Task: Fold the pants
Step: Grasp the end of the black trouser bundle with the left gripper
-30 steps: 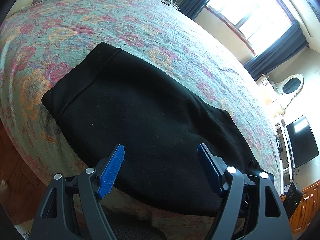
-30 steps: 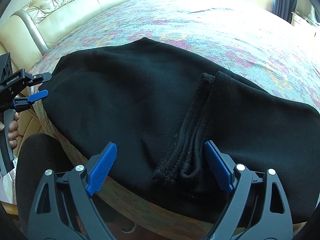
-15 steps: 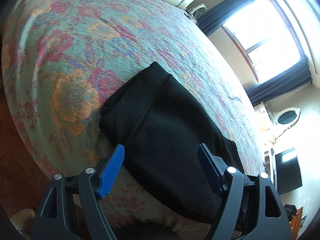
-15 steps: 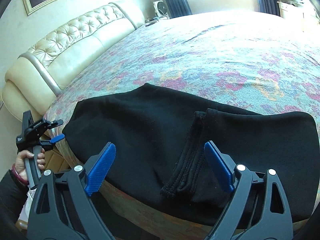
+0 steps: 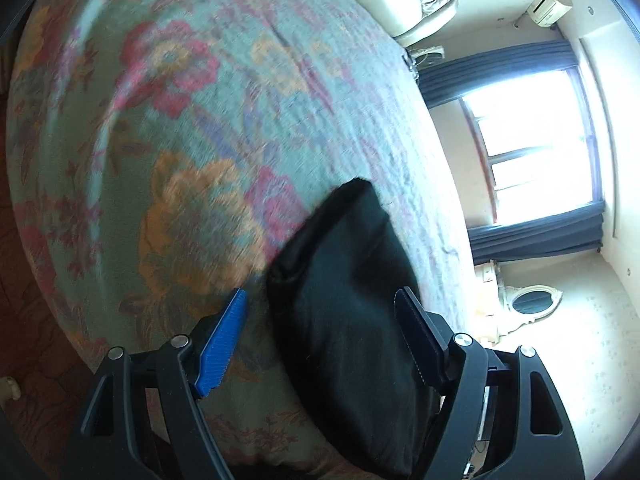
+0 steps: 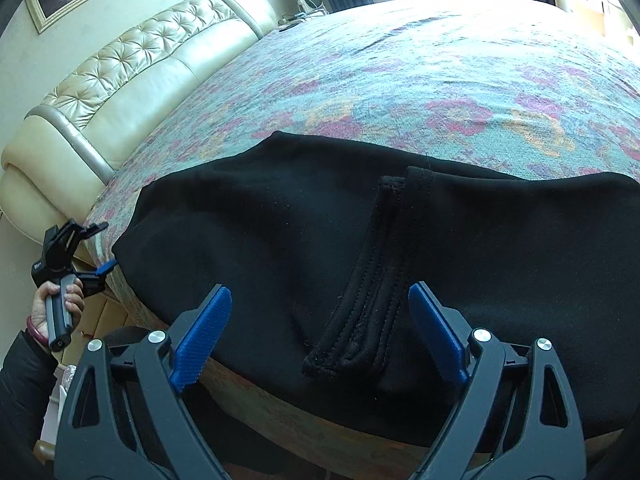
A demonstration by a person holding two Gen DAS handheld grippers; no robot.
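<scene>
Black pants (image 6: pixel 280 240) lie folded near the front edge of a bed with a floral spread (image 6: pixel 440 80). The cuffs (image 6: pixel 372 300) lie folded back over the middle, seams up. My right gripper (image 6: pixel 320 340) is open and empty, just in front of the cuffs above the bed edge. My left gripper (image 5: pixel 320 340) is open and empty, facing the left end of the pants (image 5: pixel 352 300); it also shows in the right wrist view (image 6: pixel 90 248), held off the bed's left corner beside that end.
A cream tufted headboard (image 6: pixel 132 76) runs along the left. The bed's front edge (image 6: pixel 300 412) drops to a wood floor (image 5: pixel 24 320). A window with dark curtains (image 5: pixel 532 152) is beyond the bed.
My left gripper has swung left and pulled back off the pants toward the bed corner. My right gripper has drawn back and risen a little. Both stayed open.
</scene>
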